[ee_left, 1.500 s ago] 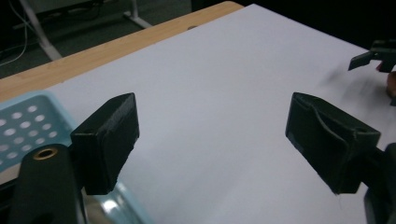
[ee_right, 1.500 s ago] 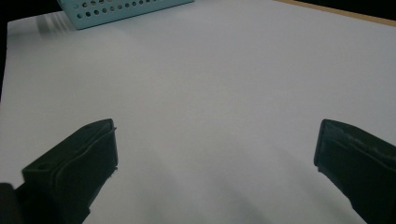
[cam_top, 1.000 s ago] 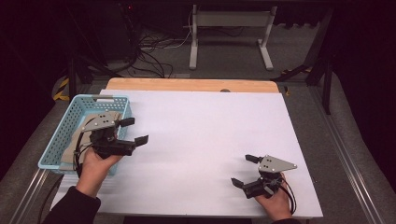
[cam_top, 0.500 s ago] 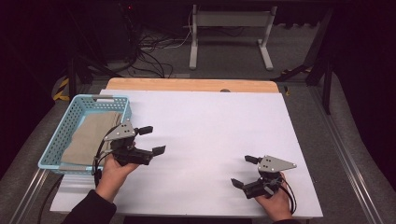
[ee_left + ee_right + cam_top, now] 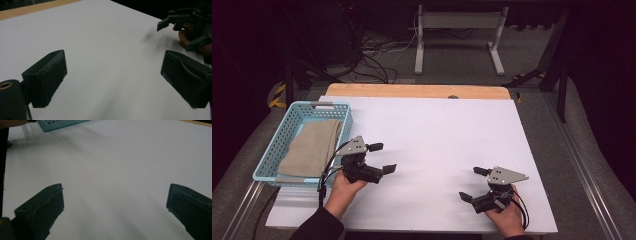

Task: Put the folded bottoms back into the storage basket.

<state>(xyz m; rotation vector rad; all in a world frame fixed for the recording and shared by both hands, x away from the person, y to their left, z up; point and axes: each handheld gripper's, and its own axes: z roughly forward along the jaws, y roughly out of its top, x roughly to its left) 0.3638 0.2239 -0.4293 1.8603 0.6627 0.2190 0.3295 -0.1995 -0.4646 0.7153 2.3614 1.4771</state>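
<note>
My left gripper [image 5: 382, 158] is just above the white table sheet [image 5: 437, 130], right of a light blue basket [image 5: 287, 127]. Its jaws have just been opening and nothing is between them. In the left gripper view the two black jaws [image 5: 115, 77] stand wide apart over bare white sheet. My right gripper [image 5: 472, 184] rests near the front right of the sheet, open and empty; its jaws [image 5: 116, 207] also frame bare sheet. A folded beige cloth [image 5: 312, 147] lies in the basket.
The right gripper [image 5: 174, 37] and its hand appear far off in the left gripper view. The basket's edge [image 5: 62, 123] crosses the top of the right gripper view. A wooden strip [image 5: 412, 90] runs along the table's far edge, with cables and a stand on the floor behind.
The left hand has moved from over the basket rightward and down to the white sheet. The right hand has kept still.
</note>
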